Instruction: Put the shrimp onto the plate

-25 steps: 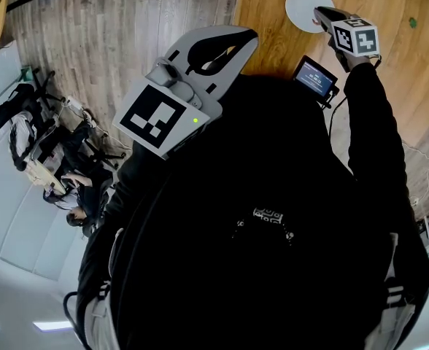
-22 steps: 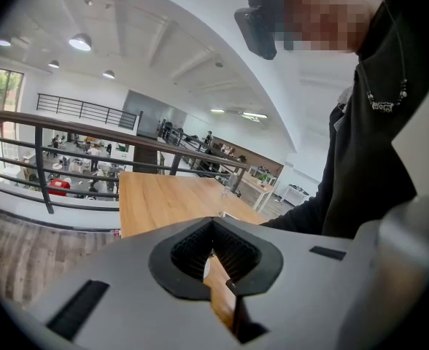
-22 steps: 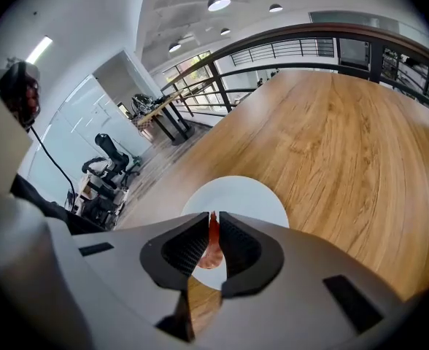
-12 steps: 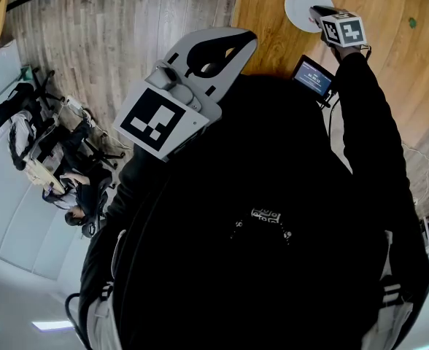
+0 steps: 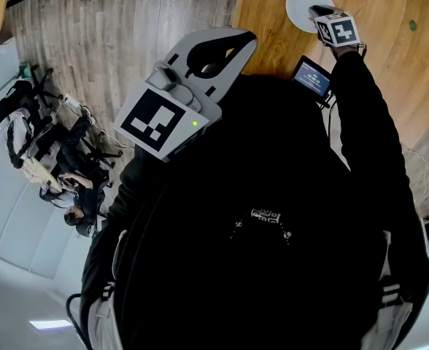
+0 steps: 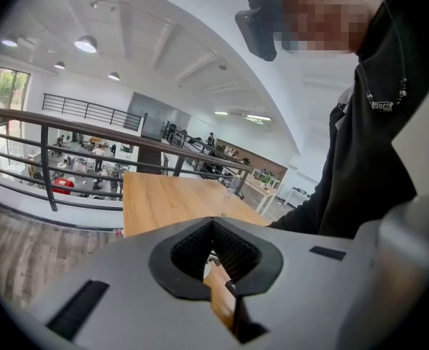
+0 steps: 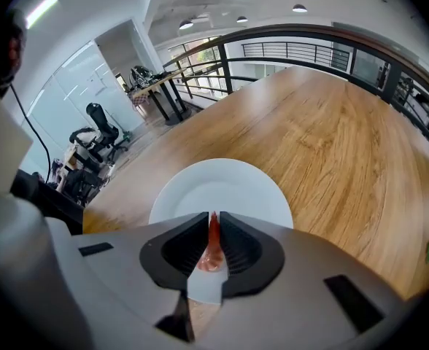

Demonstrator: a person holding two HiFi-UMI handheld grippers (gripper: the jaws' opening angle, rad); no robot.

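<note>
A white round plate [image 7: 229, 188] lies on the wooden table [image 7: 331, 144]. Straight above it hangs my right gripper [image 7: 214, 217], pointing steeply down and shut on the orange-red shrimp [image 7: 213, 248], which stands upright between the pads. In the head view the right gripper [image 5: 318, 12] reaches out over the near edge of the plate [image 5: 300, 2]. My left gripper [image 5: 245, 41] is held close to the body, well away from the plate. In the left gripper view its jaws [image 6: 213, 221] meet at the tips with nothing between them.
A small device with a lit screen [image 5: 311, 76] sits at the table's near edge under my right arm. A tiny green object [image 5: 413, 25] lies on the table to the right. Wood floor [image 5: 127, 20] lies left of the table; a railing [image 7: 331, 39] runs behind it.
My right gripper with the shrimp has sunk toward the plate and shifted a little over its near edge. The left gripper has stayed in place.
</note>
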